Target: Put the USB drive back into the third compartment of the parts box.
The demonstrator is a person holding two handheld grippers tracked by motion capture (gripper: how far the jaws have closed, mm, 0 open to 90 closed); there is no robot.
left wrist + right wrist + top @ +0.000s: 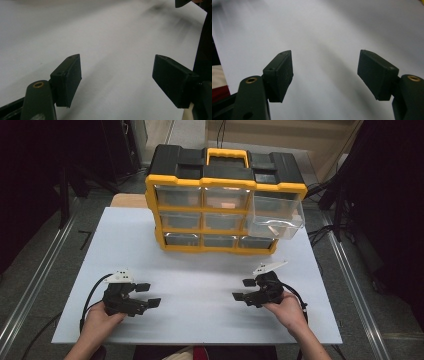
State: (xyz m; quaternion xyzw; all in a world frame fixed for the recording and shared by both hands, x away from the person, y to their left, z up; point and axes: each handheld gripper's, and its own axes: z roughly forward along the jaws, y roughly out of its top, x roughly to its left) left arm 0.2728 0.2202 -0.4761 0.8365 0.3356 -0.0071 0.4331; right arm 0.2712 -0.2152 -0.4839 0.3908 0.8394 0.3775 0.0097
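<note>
Left gripper spread wide, jaws well apart, holding nothing, hovering over bare white table near the front edge, well short of the organizer. Right gripper likewise gaping, empty, also well in front of the organizer. Held by a left hand and right hand. Organizer yellow and black, standing at the table's back, clear drawers shut except the top right drawer, pulled out and tilted down.

Even overhead light brightens the table; its surroundings are dark. Glare marks the organizer. The gripper views blur farther off.
</note>
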